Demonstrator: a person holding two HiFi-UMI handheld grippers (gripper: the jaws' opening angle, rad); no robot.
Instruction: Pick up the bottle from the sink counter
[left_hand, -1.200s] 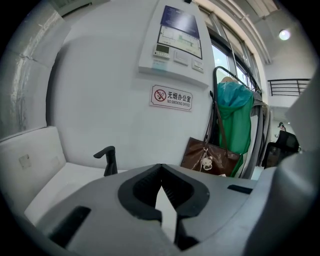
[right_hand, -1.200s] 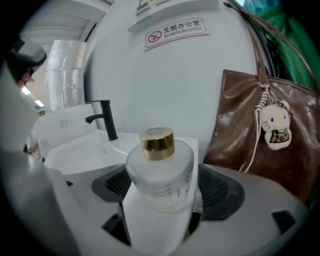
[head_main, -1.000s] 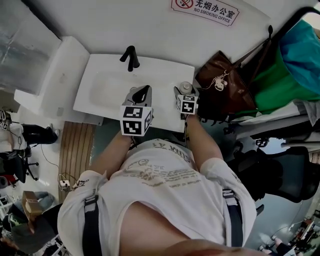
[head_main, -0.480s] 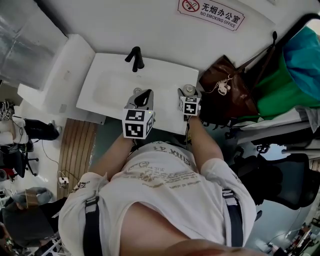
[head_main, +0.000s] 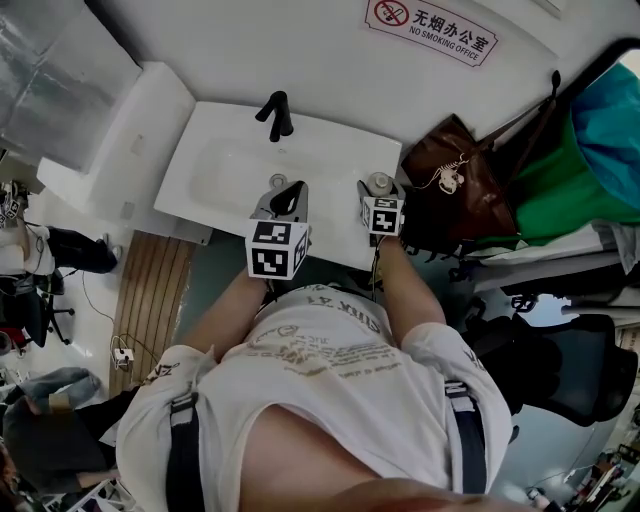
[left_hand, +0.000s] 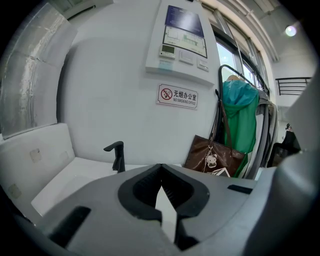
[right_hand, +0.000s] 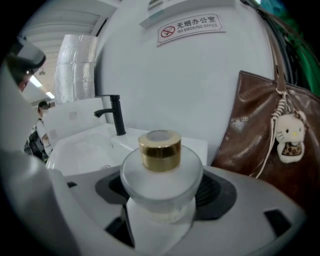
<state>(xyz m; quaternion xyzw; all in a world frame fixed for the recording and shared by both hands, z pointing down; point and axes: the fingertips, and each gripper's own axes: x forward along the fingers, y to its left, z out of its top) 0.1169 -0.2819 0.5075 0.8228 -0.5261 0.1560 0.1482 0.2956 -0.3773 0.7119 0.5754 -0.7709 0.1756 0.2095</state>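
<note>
Bottle: stands near the right end of the white sink counter, at about 4 o'clock from the black faucet, with a brown bag close at its 3 o'clock.

Description: round, frosted, pale body with broad shoulders and a short gold cap with a pale top. It stands upright. The frosted surface probably gives a fair hold, though the rounded sides could let it slip or twist.

Right gripper: the jaws have just been closing with the bottle between them. The dark pads now appear to meet its body at 3 and 9 o'clock, below the shoulders.

Left gripper: the jaw tips are together with nothing held. It hangs over the basin at the bottle's 9 o'clock.

Step in hand: securing the grasp. Whether the base has left the counter cannot be told.

Handling advice: keep the pads level on the widest part, firm up before rising, lift straight up, and steer clear of the bag.
</note>
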